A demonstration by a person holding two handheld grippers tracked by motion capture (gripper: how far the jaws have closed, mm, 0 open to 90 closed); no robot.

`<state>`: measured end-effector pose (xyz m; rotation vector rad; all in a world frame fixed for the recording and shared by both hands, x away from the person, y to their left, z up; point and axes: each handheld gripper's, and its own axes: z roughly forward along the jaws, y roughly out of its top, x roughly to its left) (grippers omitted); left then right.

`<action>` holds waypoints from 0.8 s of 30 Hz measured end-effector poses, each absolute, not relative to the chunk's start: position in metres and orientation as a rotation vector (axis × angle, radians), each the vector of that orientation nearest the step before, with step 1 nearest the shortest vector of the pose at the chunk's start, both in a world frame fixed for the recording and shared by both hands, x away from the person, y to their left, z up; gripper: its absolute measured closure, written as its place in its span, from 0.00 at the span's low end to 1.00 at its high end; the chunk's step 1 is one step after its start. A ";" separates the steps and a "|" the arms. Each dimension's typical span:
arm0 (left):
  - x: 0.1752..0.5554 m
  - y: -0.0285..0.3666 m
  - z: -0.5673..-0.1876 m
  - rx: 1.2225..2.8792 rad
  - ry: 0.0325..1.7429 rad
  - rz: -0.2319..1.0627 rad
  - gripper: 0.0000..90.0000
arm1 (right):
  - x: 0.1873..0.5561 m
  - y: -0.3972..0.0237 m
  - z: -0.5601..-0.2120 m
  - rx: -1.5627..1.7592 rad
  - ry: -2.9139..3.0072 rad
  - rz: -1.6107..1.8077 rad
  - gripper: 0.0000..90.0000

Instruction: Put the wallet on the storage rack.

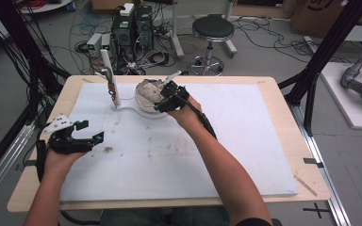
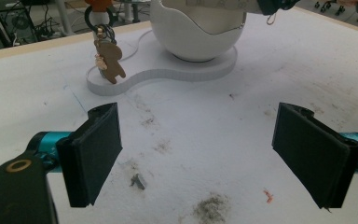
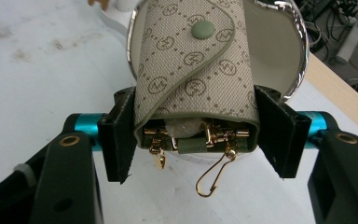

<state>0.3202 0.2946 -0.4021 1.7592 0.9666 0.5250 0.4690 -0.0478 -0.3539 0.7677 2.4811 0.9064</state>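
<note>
A wooden table (image 1: 283, 122) carries a large white mat (image 1: 226, 141) whose surface is smudged with dark marks and crumbs. Toward the far side of the mat sits a flat white base (image 2: 168, 63) shaped like two joined rounds, with a white bowl (image 2: 191, 39) standing on its larger round. On the smaller round a slim white post (image 1: 108, 70) rises upright, and a brown bear-shaped charm (image 2: 109, 60) hangs from it on a ring, its lower end close to the base. The right gripper (image 1: 169, 96) reaches across to the bowl, and in the right gripper view its two black jaws press against either side of a beige monogrammed key pouch (image 3: 196, 65), which it holds at the bowl's chrome-edged mouth (image 3: 298, 51). The pouch has a curved flap closed by a green snap button (image 3: 203, 30); its open end faces the camera, showing gold hooks (image 3: 212, 179) that dangle out below it. The left gripper (image 1: 82, 136) sits well apart from the bowl, near the left edge of the mat, held just above the surface; in the left gripper view its jaws stand wide with only bare, stained mat between them. Behind the table, on the floor, stand a black stool (image 1: 212, 30) and computer boxes (image 1: 132, 26) amid tangled cables.
</note>
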 end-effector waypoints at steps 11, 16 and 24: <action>0.321 0.295 -0.404 1.768 0.970 0.524 0.17 | 0.480 -0.043 -0.364 0.787 2.461 0.873 0.40; 0.321 0.294 -0.405 1.770 0.974 0.521 0.17 | 0.482 -0.043 -0.364 0.785 2.451 0.873 0.39; 0.321 0.295 -0.405 1.772 0.973 0.521 0.17 | 0.477 -0.038 -0.363 0.743 2.406 0.877 0.33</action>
